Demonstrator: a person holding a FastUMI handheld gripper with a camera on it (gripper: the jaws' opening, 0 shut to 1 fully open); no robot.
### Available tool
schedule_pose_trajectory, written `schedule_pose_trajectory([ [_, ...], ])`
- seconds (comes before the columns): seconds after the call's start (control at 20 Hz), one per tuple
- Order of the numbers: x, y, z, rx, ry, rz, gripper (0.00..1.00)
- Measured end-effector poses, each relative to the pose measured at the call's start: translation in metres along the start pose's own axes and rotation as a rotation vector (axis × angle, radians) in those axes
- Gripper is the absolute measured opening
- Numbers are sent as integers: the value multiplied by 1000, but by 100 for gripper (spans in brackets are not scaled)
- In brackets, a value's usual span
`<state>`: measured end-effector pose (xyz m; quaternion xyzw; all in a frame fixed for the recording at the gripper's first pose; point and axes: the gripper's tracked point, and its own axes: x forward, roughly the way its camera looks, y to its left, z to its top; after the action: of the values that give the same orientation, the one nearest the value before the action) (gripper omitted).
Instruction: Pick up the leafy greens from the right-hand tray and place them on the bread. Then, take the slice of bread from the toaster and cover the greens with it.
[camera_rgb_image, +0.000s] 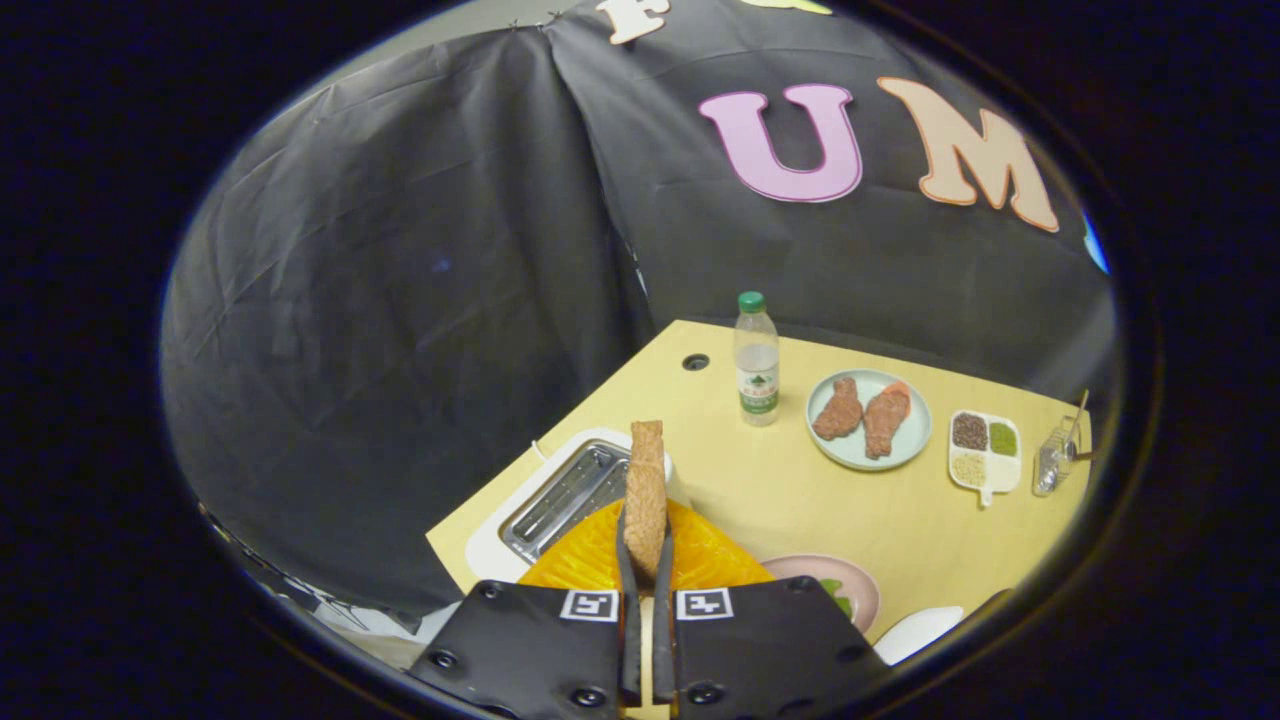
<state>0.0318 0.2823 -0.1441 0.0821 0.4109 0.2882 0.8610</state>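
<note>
On the left the toaster (560, 490) stands with its slot bare, and the slice of bread (646, 495) is clamped upright between the nearly closed fingers (645, 560) above it, so by my reading the lift-out is done and only covering the greens (838, 598) remains. They lie in the pink plate (868, 590) just right of the fingers; beyond are a bottle (757, 358), a plate (918, 440) with two meat pieces and a divided dish (985, 472) of grains on the surface (760, 490)

A pale yellow table (800, 500) with a grommet hole (695, 362) stands against creased black cloth walls (400, 300).
</note>
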Motion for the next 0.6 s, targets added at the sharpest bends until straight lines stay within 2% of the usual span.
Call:
schedule_pose_trajectory([
  [0.4, -7, -58, -49, 121, 33, -65, 7],
  [0.6, -6, -70, -75, 155, 55, -79, 7],
])
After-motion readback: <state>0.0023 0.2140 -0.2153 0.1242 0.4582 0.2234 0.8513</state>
